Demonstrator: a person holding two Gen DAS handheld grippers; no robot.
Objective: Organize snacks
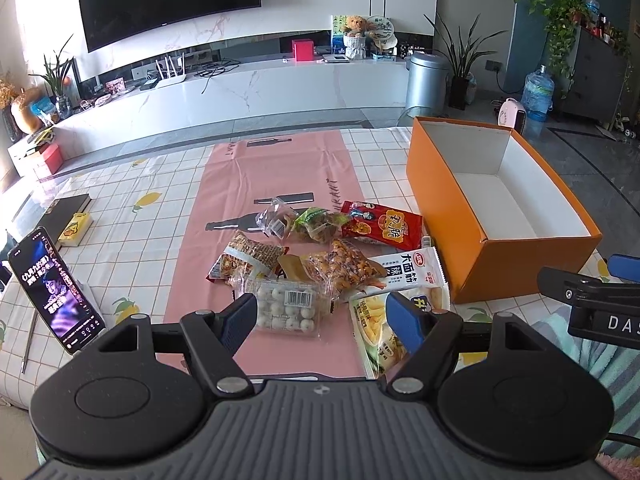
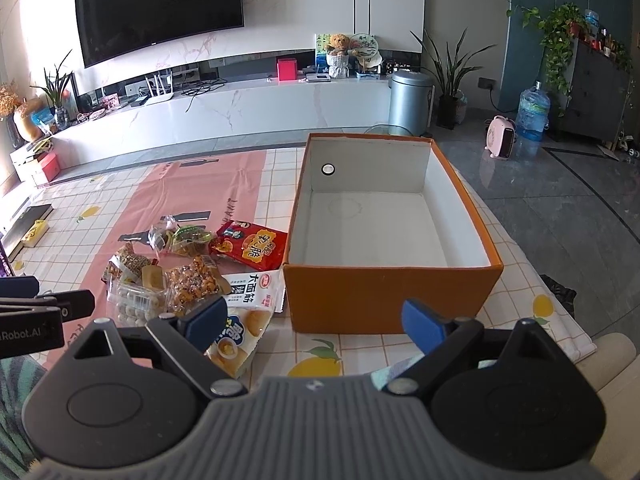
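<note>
Left wrist view: my left gripper (image 1: 322, 320) stands wide, holding nothing, just above the clear plastic tray of white round sweets (image 1: 289, 306) at the near edge of the snack pile on the pink mat (image 1: 280, 168). I judge it light, brittle, slippery; grip across the short sides.

Right wrist view: right gripper (image 2: 314, 320) also wide and unladen, facing the empty orange cardboard box (image 2: 392, 300), right of the pile.
</note>
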